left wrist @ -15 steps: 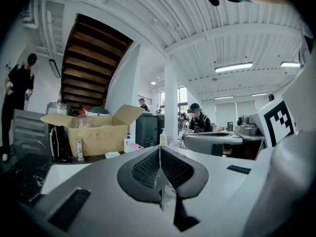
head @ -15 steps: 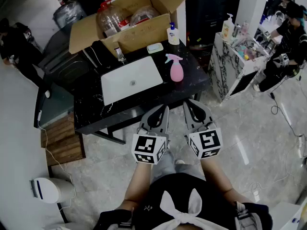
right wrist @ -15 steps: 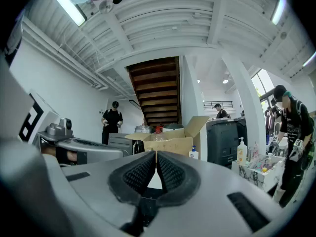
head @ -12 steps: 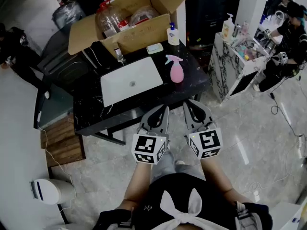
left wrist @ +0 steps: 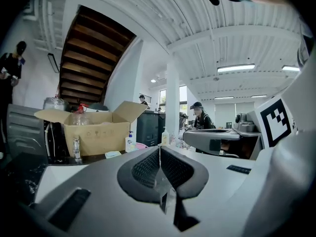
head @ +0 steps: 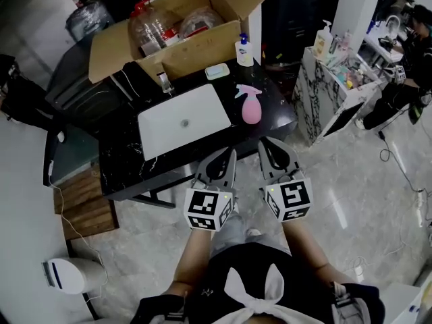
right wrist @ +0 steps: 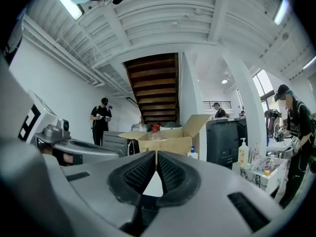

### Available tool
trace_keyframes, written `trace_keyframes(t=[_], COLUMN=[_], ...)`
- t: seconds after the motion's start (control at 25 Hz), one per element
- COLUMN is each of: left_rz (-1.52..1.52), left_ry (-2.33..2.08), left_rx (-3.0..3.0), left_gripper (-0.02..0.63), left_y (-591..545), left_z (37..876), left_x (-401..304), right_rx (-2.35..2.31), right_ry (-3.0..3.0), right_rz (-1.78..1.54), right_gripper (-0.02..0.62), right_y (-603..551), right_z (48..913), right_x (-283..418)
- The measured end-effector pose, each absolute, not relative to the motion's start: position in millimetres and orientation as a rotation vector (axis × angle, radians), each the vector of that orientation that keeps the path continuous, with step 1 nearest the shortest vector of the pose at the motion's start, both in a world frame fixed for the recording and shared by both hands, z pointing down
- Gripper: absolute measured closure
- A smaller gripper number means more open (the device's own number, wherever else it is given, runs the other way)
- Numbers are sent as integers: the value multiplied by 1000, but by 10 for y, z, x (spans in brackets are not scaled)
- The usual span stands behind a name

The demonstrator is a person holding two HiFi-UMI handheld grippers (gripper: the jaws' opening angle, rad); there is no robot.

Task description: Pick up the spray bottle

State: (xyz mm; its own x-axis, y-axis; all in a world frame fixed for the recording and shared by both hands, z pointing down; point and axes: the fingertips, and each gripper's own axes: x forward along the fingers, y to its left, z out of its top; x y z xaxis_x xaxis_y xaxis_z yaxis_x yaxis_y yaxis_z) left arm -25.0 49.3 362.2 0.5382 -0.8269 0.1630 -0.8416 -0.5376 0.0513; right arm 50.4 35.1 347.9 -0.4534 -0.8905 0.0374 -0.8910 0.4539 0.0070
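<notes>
While left gripper [head: 231,154] and right gripper [head: 264,145] hover closed (both empty), pink spray bottle [head: 251,106] upright on counter [head: 125,160], beyond their tips, apart.

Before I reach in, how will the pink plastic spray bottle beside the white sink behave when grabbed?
The pink plastic spray bottle stands upright with its trigger head on top, so a sideways nudge would probably tip it. Its rounded body may slip between the jaws; the neck under the trigger looks surer. Fill level isn't visible, so weight is uncertain.

pink spray bottle [head: 251,108], white sink [head: 183,121], brown box [head: 196,54] (counter [head: 125,167] black, white-veined).
</notes>
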Motion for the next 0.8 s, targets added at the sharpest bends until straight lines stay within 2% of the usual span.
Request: trace_keyframes(t=[0.8], left_rz=[135], left_ry=[-1373], left_rx=[2592], left_gripper=[577], left_y=[-641], left_z=[3916], left_x=[-804], right_rx=[1676], right_ry=[-2524], right_rz=[7], right_gripper=[565], right_y=[-702], right_z=[3670], right_x=[168])
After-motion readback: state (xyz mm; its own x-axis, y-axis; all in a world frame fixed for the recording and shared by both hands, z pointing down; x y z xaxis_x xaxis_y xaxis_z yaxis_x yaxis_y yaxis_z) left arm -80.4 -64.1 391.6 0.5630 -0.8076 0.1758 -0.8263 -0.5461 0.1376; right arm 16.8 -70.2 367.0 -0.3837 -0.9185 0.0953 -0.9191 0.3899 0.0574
